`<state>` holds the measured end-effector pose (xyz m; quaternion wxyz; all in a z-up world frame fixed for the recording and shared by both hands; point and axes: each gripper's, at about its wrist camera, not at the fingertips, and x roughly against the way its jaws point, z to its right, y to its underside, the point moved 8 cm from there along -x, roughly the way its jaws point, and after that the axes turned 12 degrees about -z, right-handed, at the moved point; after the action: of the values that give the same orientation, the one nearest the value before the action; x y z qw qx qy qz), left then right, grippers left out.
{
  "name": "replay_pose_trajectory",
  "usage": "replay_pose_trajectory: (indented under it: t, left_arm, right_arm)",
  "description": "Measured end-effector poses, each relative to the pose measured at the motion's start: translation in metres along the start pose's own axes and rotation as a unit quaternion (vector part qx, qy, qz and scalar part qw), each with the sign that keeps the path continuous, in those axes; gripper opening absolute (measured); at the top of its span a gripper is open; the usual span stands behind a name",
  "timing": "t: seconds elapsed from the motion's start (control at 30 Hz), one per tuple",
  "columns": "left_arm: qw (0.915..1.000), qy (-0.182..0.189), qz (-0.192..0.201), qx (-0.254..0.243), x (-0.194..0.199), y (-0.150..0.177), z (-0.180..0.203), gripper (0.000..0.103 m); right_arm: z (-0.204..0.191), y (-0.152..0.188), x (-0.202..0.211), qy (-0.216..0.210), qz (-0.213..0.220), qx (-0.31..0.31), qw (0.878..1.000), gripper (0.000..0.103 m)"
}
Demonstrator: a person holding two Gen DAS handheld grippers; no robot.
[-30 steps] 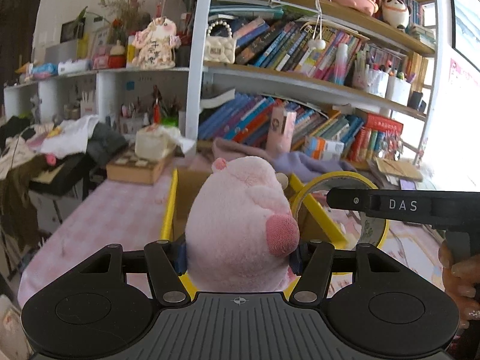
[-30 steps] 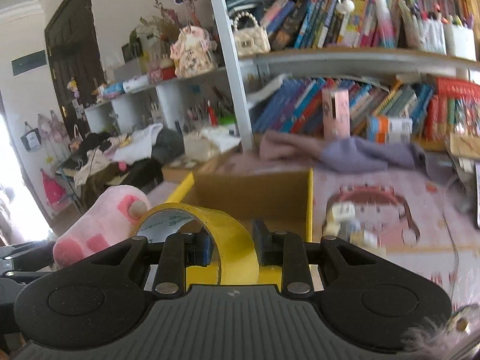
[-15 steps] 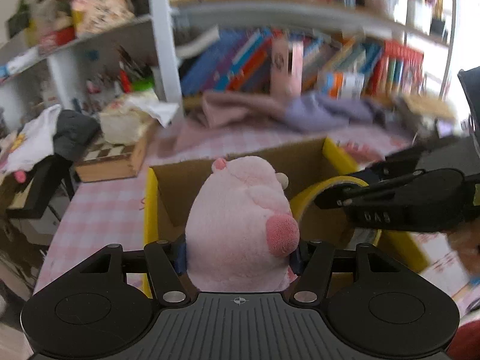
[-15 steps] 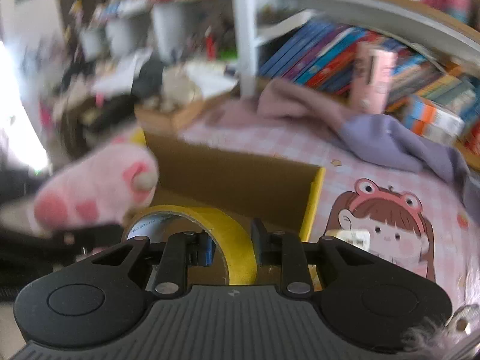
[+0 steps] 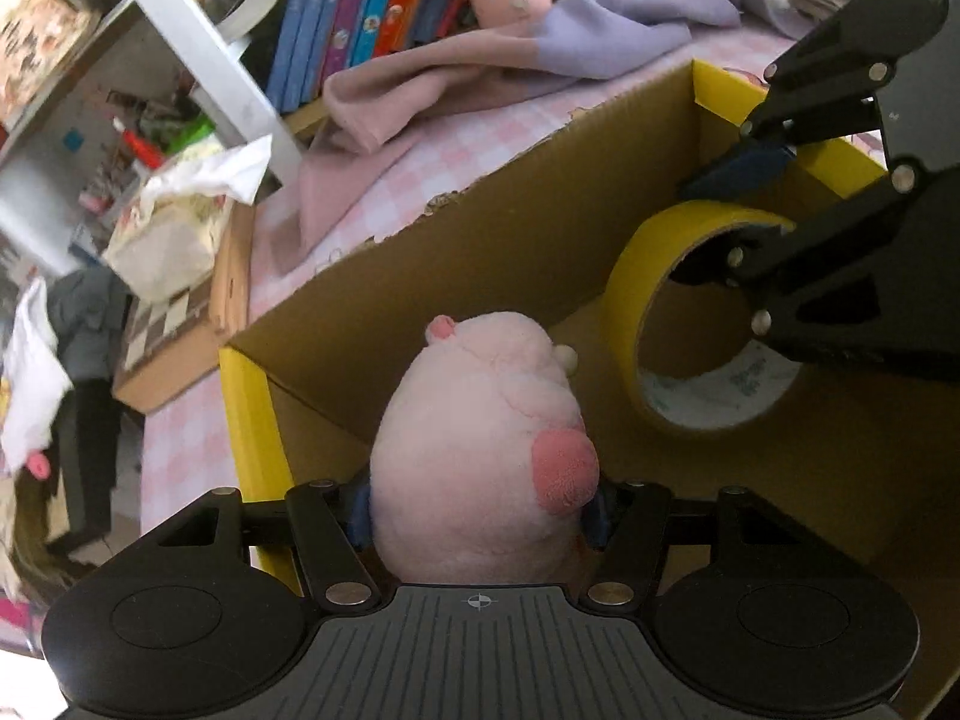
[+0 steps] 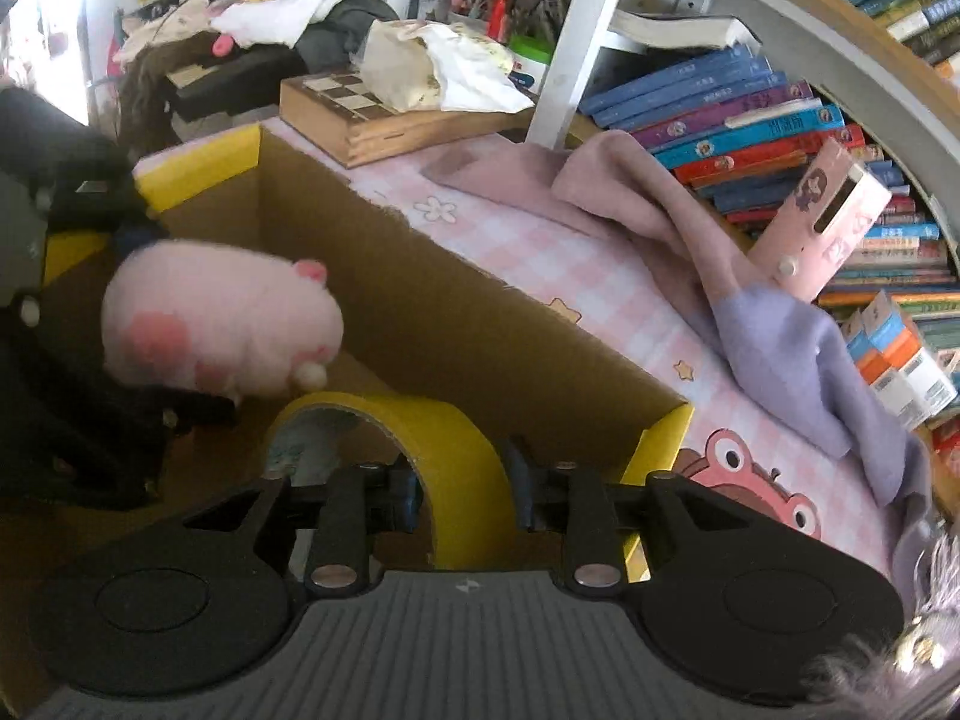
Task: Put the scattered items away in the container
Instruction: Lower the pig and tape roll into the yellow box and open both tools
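A cardboard box [image 5: 480, 252] with yellow-taped corners sat on a pink checked tablecloth [image 6: 540, 246], and both held items hung inside its open top. The left gripper [image 5: 480, 510] was clamped on a pink plush toy [image 5: 480, 450], its fingers pressed into the toy's sides near the box's left end. The right gripper [image 6: 459, 489] pinched the wall of a yellow tape roll [image 6: 444, 456], one finger inside the ring and one outside, toward the box's right end. Toy and roll sat close together, and the opposite gripper's black frame crowded each view. Behind the box lay a pink and lilac cloth [image 5: 510, 72], draped across the table toward a shelf of leaning books [image 6: 750, 120]. A wooden chessboard box [image 6: 372, 114] stood beyond the box's far left corner with a crumpled bag [image 6: 444, 72] on top. The left wrist camera looked down at the roll's printed inner core (hidden from the other camera). Only the right wrist view took in a cartoon frog-hat print [image 6: 750, 480] on the cloth just outside the box's right corner, and a pile of clothes [image 6: 270, 6] further back.
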<state>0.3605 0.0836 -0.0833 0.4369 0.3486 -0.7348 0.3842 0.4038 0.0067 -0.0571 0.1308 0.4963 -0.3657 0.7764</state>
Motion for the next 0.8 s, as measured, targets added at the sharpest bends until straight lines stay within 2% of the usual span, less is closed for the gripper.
replay_pose_trajectory:
  t: [0.17, 0.27, 0.3, 0.37, 0.5, 0.57, 0.6, 0.8]
  left_arm:
    - [0.9998, -0.008, 0.003, -0.020, -0.001, -0.004, -0.004, 0.064]
    - [0.9993, -0.015, 0.002, -0.033, -0.003, -0.006, -0.006, 0.068]
    - [0.9992, -0.016, 0.002, -0.037, -0.004, -0.007, -0.006, 0.071]
    - [0.9990, -0.015, 0.001, -0.043, -0.005, -0.007, -0.005, 0.075]
    - [0.9987, -0.021, 0.034, -0.031, 0.006, -0.010, -0.009, 0.087]
    - [0.9978, -0.027, 0.058, -0.018, 0.017, -0.012, -0.013, 0.088]
    - [0.9974, -0.026, 0.066, -0.012, 0.023, -0.012, -0.014, 0.088]
    - [0.9930, -0.035, 0.112, 0.007, 0.059, -0.003, -0.014, 0.089]
  right_arm:
    - [-0.007, -0.003, -0.002, 0.004, 0.000, 0.029, 1.000, 0.028]
    - [-0.006, -0.007, -0.006, 0.003, -0.003, 0.023, 1.000, 0.029]
    - [-0.003, -0.008, -0.006, 0.004, -0.003, 0.013, 1.000, 0.032]
    - [0.003, -0.010, -0.006, 0.000, -0.005, -0.013, 1.000, 0.052]
    - [0.002, -0.011, -0.005, -0.006, 0.000, -0.022, 1.000, 0.058]
    - [0.000, -0.012, -0.003, -0.006, 0.002, -0.022, 1.000, 0.075]
    - [-0.001, -0.012, 0.000, -0.008, 0.006, -0.023, 1.000, 0.079]
    - [0.000, -0.010, 0.029, -0.015, 0.037, -0.050, 0.998, 0.081]
